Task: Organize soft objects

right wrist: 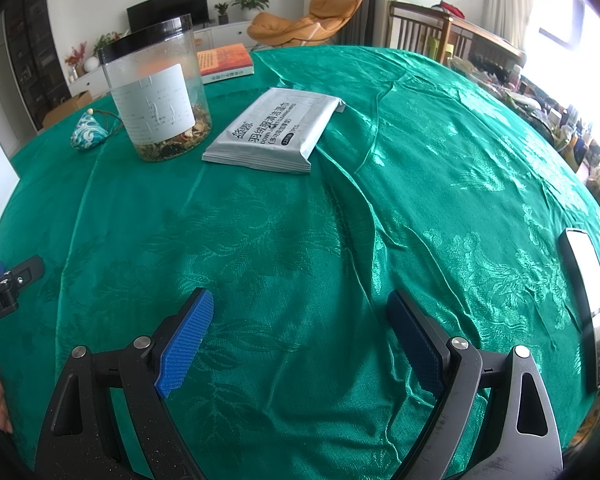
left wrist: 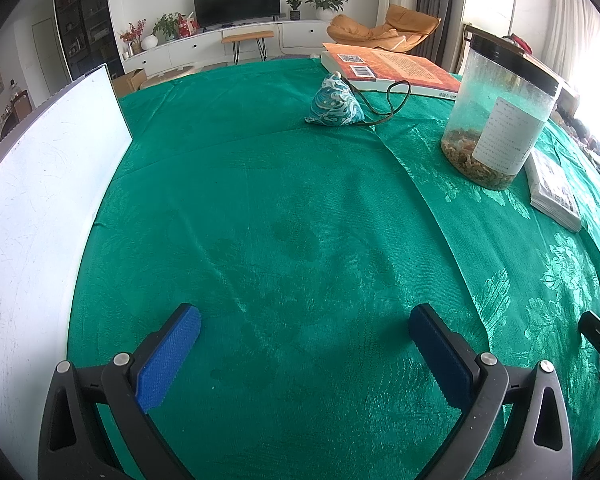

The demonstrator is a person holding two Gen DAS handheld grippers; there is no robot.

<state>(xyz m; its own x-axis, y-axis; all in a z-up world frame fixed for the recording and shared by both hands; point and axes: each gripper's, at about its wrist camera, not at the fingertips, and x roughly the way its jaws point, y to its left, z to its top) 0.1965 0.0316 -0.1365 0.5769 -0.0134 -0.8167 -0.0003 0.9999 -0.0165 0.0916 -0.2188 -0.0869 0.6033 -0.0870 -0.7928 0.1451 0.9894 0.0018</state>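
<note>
A small teal wave-patterned fabric pouch point(left wrist: 334, 101) with a dark cord lies far across the green tablecloth point(left wrist: 280, 200); it also shows in the right wrist view point(right wrist: 89, 131), left of the jar. A grey pack of wet wipes point(right wrist: 274, 130) lies flat beyond my right gripper; its edge shows in the left wrist view point(left wrist: 554, 190). My left gripper point(left wrist: 304, 320) is open and empty, low over bare cloth. My right gripper point(right wrist: 300, 312) is open and empty over wrinkled cloth.
A clear plastic jar point(left wrist: 500, 116) with a black lid and dried contents stands between pouch and wipes. An orange book point(left wrist: 392, 70) lies at the far edge. A white board point(left wrist: 40, 184) stands at the left. A phone point(right wrist: 590, 300) lies at the right edge.
</note>
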